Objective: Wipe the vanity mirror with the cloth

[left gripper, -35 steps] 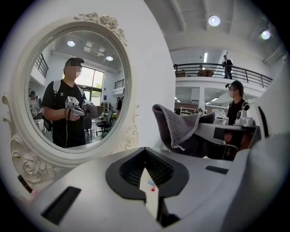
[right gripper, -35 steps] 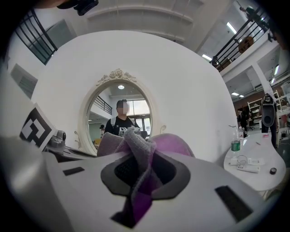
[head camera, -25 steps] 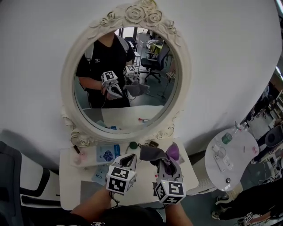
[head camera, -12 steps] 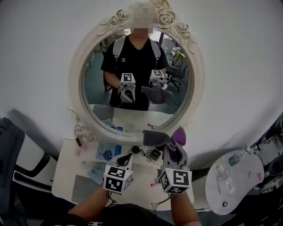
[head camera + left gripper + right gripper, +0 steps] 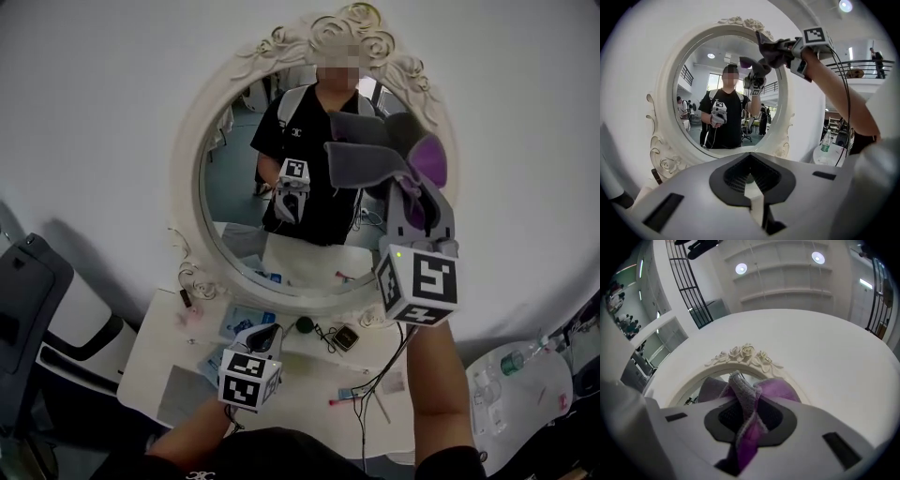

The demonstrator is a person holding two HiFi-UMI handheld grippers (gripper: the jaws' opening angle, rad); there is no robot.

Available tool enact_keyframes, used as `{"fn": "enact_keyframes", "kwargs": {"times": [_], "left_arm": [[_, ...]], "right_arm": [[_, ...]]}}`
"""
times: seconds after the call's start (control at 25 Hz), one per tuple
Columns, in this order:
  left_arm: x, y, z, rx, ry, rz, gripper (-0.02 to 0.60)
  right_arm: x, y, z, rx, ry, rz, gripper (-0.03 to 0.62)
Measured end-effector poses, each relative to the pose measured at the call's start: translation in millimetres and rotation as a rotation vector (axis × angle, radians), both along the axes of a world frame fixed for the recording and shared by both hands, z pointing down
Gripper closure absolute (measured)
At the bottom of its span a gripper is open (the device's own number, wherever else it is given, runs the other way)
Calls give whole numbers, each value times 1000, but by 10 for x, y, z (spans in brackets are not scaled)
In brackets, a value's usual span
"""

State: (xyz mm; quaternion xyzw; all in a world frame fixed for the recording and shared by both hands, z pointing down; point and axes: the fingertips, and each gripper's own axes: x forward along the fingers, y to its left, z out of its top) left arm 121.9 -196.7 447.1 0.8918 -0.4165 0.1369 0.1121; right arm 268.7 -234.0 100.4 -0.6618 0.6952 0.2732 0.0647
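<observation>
The oval vanity mirror [image 5: 246,187] hangs on the white wall in a cream frame topped with carved roses [image 5: 339,33]. My right gripper [image 5: 413,190] is raised in front of the mirror's upper right, shut on a grey and purple cloth [image 5: 371,155] whose grey flap lies against or just off the glass. In the right gripper view the cloth [image 5: 748,398] bunches between the jaws below the rose crest [image 5: 746,354]. My left gripper [image 5: 263,335] stays low over the vanity top, shut and empty. From the left gripper view the mirror [image 5: 701,75] and the raised cloth [image 5: 771,47] show.
The white vanity top [image 5: 291,408] carries a blue packet [image 5: 246,321], a small dark round item [image 5: 305,325], cables and small bits. A dark chair [image 5: 28,309] stands at the left. A round white side table [image 5: 514,386] with a bottle [image 5: 826,140] stands at the right.
My right gripper has lifted the cloth from just above the vanity top up to the mirror's upper right. The left gripper has stayed low.
</observation>
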Motion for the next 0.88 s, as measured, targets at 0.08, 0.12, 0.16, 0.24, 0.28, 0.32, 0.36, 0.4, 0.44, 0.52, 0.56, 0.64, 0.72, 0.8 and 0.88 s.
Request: {"fn": "enact_keyframes", "kwargs": {"times": [0.08, 0.12, 0.16, 0.24, 0.28, 0.32, 0.36, 0.4, 0.44, 0.52, 0.56, 0.64, 0.72, 0.8, 0.88], "left_arm": [[-35, -35, -14, 7, -5, -8, 582], [-57, -52, -21, 7, -3, -12, 583], [-81, -71, -22, 6, 0, -17, 582], [-119, -119, -7, -1, 7, -25, 583], [-129, -143, 2, -4, 12, -28, 582], [-131, -160, 10, -7, 17, -29, 582], [-127, -169, 18, -9, 19, -27, 581], [-119, -172, 29, -10, 19, -24, 583], [-108, -175, 43, -12, 18, -20, 583], [-81, -197, 75, -20, 22, -14, 581], [-67, -213, 88, -25, 25, -12, 583], [-43, -236, 105, -30, 29, -8, 582], [-18, -247, 117, -33, 28, -1, 583], [2, -251, 139, -40, 26, 5, 581], [5, -263, 169, -50, 25, 6, 583]], "right_arm": [[-89, -132, -229, 15, 38, 1, 545], [-139, -205, -314, 17, 56, 1, 545], [-180, -281, -384, 15, 71, 5, 545], [-214, -437, -491, -2, 76, 19, 544], [-208, -512, -532, -17, 62, 20, 544], [-189, -581, -564, -33, 38, 15, 543], [-161, -639, -586, -48, 7, 4, 543], [-131, -680, -599, -60, -23, -10, 543], [-108, -698, -607, -66, -47, -23, 543], [-77, -696, -619, -66, -63, -27, 543], [-67, -691, -625, -64, -63, -23, 543], [-53, -685, -622, -65, -63, -15, 543], [-32, -679, -600, -62, -57, -4, 543], [17, -665, -560, -51, -55, 6, 543], [89, -647, -504, -41, -66, 13, 543]]}}
